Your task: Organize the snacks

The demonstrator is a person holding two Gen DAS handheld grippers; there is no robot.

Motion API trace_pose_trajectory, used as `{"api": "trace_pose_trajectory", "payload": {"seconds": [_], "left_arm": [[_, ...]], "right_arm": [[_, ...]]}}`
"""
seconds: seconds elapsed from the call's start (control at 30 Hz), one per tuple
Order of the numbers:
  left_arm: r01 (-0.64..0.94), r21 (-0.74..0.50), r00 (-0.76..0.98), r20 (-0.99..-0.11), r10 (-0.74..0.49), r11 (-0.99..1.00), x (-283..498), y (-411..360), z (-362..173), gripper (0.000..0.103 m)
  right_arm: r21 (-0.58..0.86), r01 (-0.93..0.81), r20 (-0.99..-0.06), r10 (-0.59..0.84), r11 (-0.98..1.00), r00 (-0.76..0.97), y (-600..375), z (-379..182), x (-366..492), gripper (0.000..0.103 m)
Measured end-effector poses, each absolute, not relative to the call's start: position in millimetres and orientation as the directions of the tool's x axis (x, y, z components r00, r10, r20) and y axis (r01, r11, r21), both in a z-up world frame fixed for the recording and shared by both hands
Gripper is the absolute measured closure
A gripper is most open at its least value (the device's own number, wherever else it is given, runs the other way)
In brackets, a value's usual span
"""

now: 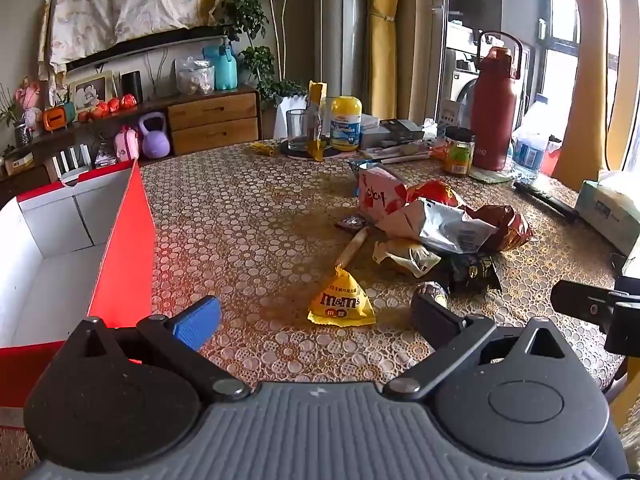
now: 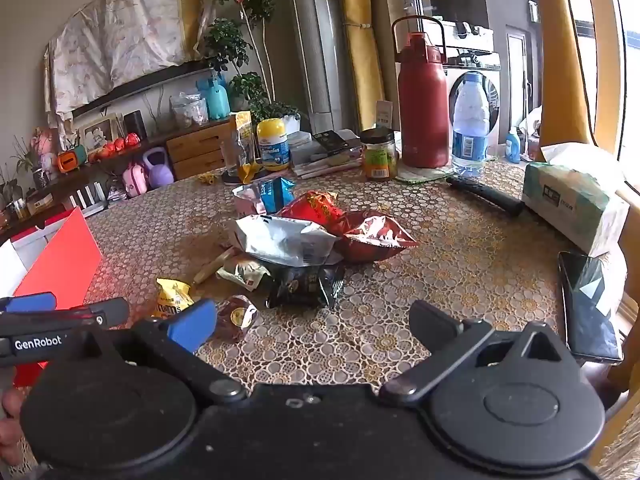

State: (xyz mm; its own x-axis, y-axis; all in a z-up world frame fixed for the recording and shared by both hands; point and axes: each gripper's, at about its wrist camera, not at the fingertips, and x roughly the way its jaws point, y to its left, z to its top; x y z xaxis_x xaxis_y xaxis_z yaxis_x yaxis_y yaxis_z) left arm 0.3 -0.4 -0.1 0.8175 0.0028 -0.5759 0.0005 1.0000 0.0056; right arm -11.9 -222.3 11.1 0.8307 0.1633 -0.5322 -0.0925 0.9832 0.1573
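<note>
So far: nothing is sorted, judging by the bare box floor that shows.
Snacks: yellow triangular M&M's pouch, round brown foil-wrapped sweet, black crinkled packet, silver foil bag and red crisp bags lie heaped mid-worktop.
Box: red-and-white cardboard box stands open at the worktop's left edge.
Left tool: jaws spread wide, holding nothing.
Right tool: likewise wide, empty.
Left to do: seemingly every snack.
</note>
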Motion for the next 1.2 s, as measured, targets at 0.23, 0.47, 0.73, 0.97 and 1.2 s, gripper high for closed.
{"api": "trace_pose_trajectory", "payload": {"seconds": [0.23,0.47,0.73,0.97,1.2], "left_arm": [[0.005,-0.003,0.818,-0.575,-0.006,1.0,0.7,1.6,1.5,0.0],[-0.013,-0.024,0.809,-0.588,-0.003,1.0,-0.2,2.6,-7.4,0.0],[-0.015,-0.028,0.805,-0.593,-0.005,0.999,1.5,3.4,-5.9,0.0],[-0.012,-0.026,0.805,-0.594,-0.006,1.0,0.9,2.9,-6.7,0.0],[-0.012,-0.025,0.804,-0.594,-0.005,1.0,0.9,2.7,-6.8,0.0]], "right_arm": [[0.165,-0.092,-0.534,0.167,0.982,0.829,-223.0,10.7,-13.0,0.0],[0.163,-0.092,-0.538,0.167,0.982,0.826,-220.4,7.9,-9.6,0.0],[0.163,-0.088,-0.54,0.163,0.983,0.826,-221.4,7.8,-12.7,0.0],[0.162,-0.088,-0.543,0.164,0.983,0.824,-222.0,6.9,-10.4,0.0],[0.164,-0.088,-0.544,0.164,0.983,0.823,-222.6,4.9,-10.0,0.0]]}}
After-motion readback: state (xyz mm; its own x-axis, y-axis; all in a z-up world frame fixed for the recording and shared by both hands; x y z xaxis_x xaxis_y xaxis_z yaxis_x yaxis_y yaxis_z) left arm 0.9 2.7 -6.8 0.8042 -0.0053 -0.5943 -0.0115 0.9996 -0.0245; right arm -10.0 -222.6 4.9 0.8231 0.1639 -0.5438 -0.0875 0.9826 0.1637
